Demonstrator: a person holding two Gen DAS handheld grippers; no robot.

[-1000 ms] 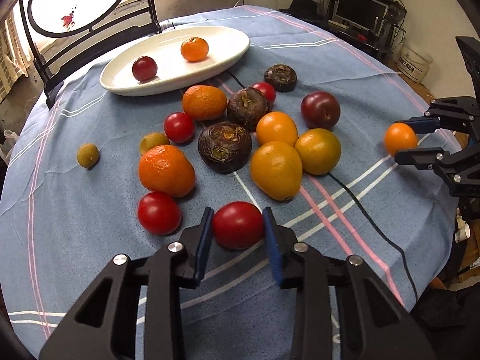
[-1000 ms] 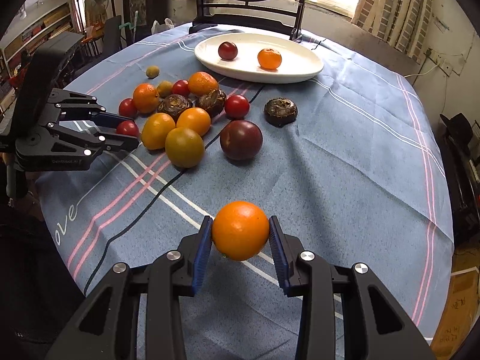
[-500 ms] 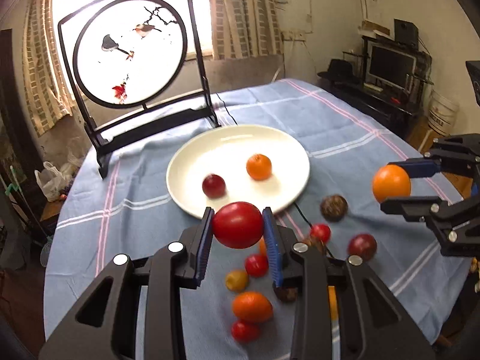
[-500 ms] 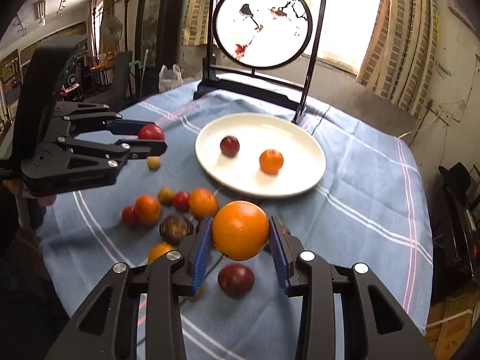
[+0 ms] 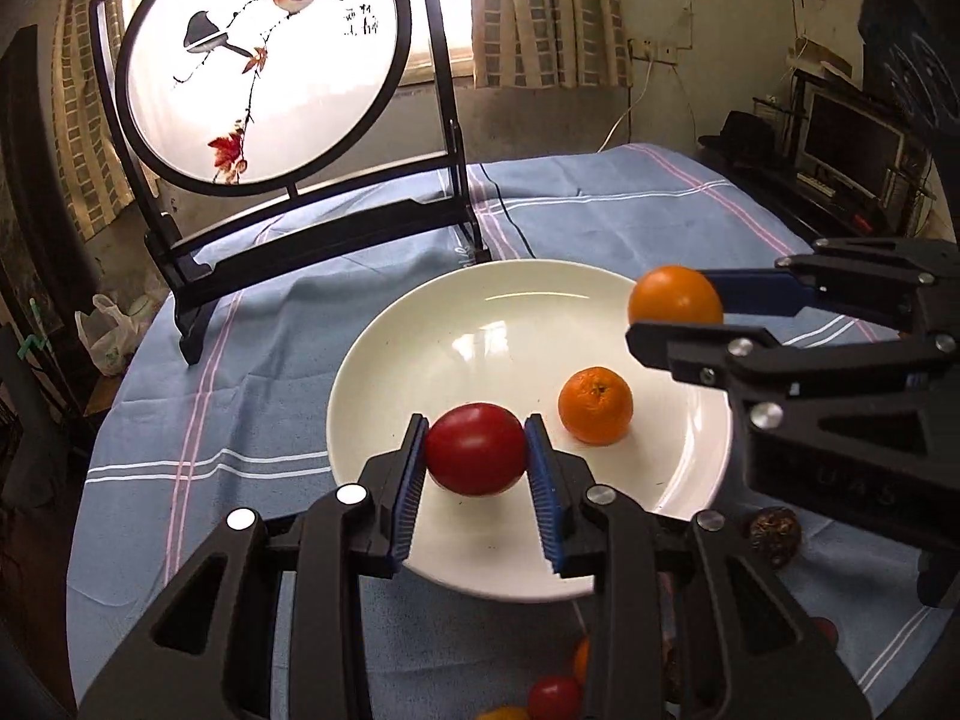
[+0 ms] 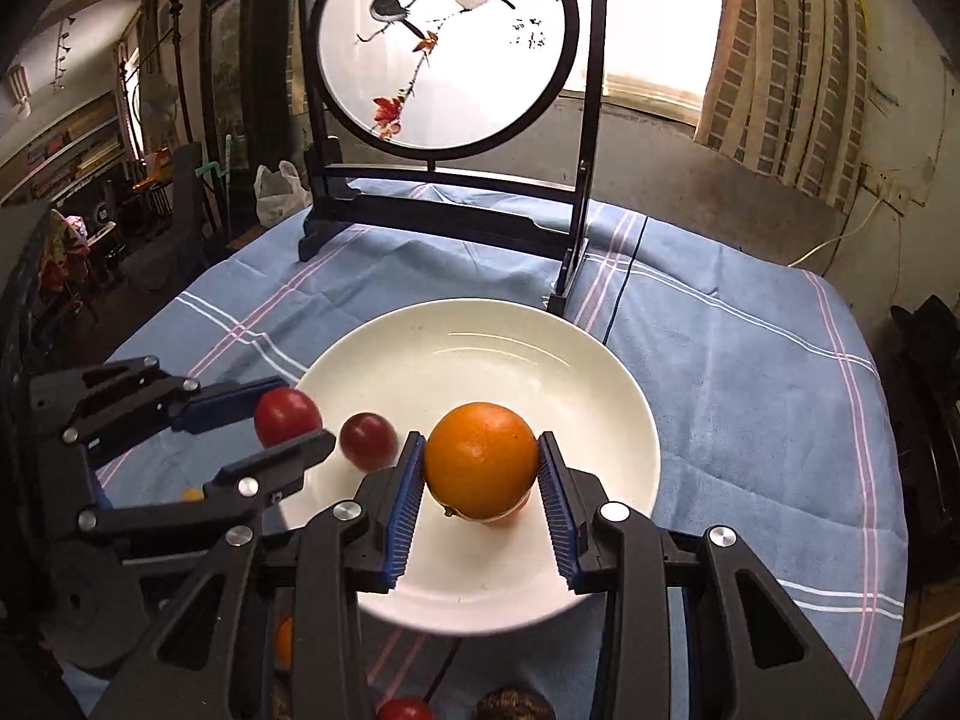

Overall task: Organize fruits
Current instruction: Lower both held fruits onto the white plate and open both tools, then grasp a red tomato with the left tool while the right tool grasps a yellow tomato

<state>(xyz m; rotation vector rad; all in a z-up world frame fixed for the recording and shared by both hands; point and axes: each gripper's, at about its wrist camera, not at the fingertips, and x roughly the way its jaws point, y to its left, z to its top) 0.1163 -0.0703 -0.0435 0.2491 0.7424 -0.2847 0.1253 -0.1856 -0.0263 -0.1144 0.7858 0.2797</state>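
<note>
The left gripper (image 5: 477,468) tilts forward and down over the white plate (image 5: 420,360), its jaws clamped on a red tomato (image 5: 476,449) that fills the gap between the two blue pads (image 5: 408,495) and hangs above the plate's near half. Just beyond the right jaw, a dimpled mandarin (image 5: 595,405) rests on the plate floor, apart from the pads. The right gripper (image 6: 483,480) leans at a similar downward slant from the other side, jaws clamped on a smooth orange (image 6: 482,459), which sits squarely between its pads over the plate's middle; an edge of another fruit peeks out directly beneath the orange, too hidden to name. To the left of that gripper's left jaw a dark red plum (image 6: 367,440) lies on the plate. In each wrist view the other gripper reaches in from the side, its fingers pointing toward the plate's centre. Behind both sets of jaws, toward the holder, loose fruit lies on the blue striped cloth covering the surface (image 5: 600,210). Well ahead of the jaws, past the plate's far rim, stands a round painted screen (image 6: 444,42) in a black frame
</note>
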